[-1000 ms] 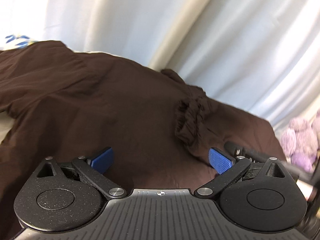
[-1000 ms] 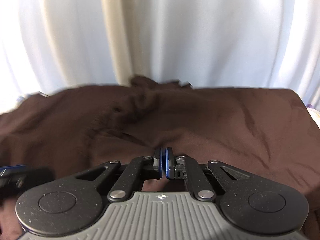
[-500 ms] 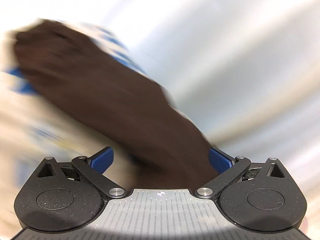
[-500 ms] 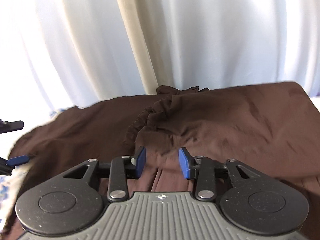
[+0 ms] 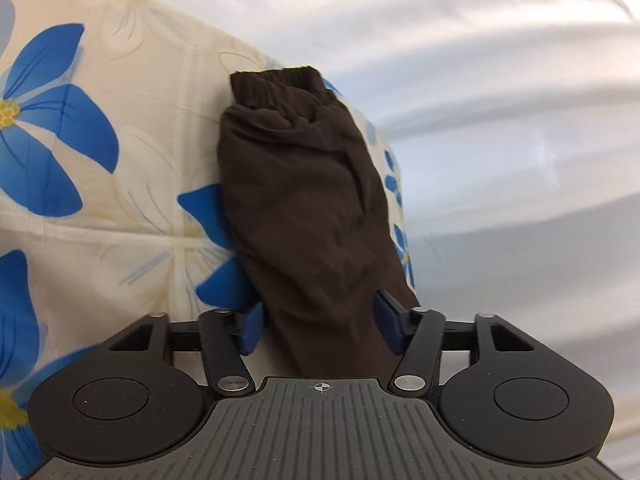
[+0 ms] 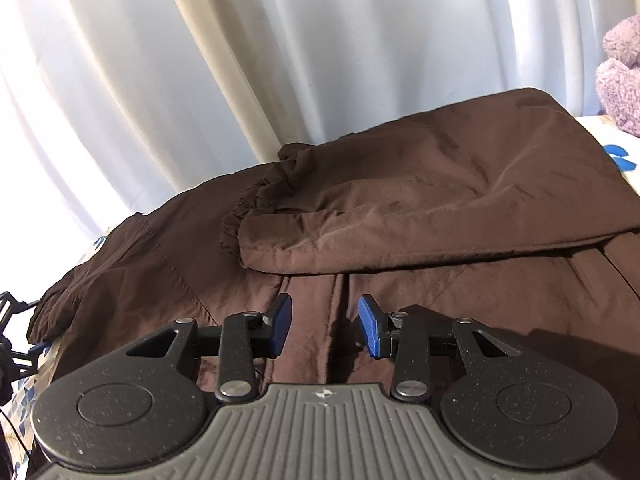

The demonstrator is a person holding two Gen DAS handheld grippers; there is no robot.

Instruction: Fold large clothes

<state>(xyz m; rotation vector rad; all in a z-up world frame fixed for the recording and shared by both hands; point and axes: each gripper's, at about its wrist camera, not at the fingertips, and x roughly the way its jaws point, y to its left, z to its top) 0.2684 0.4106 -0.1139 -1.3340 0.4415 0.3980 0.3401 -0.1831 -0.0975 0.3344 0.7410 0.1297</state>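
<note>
Both sets of jaws are changing at once. My left gripper (image 5: 318,326) has just been closing from full spread to a middling gap, and it is now straddling the outstretched brown sleeve (image 5: 304,200); the blue pads (image 5: 251,328) are sitting right at the cloth on either side, though I am not able to tell whether they are pressing on it yet. A second ago this same gripper was looking over the body of the jacket with the other sleeve bunched on it; now it is pointing along the free sleeve toward its elastic cuff (image 5: 280,80), lying on the flowered bedsheet (image 5: 100,152).

My right gripper (image 6: 324,326), pinched tight a second ago, has just been opening and is standing partly open with nothing clamped between the pads. It is hovering over the brown jacket (image 6: 440,312), at the front seam, with the already folded-in sleeve (image 6: 400,216) lying just beyond the fingertips.

I am judging that one sleeve is folded and released, and that I am taking the second sleeve to fold it across likewise.
</note>
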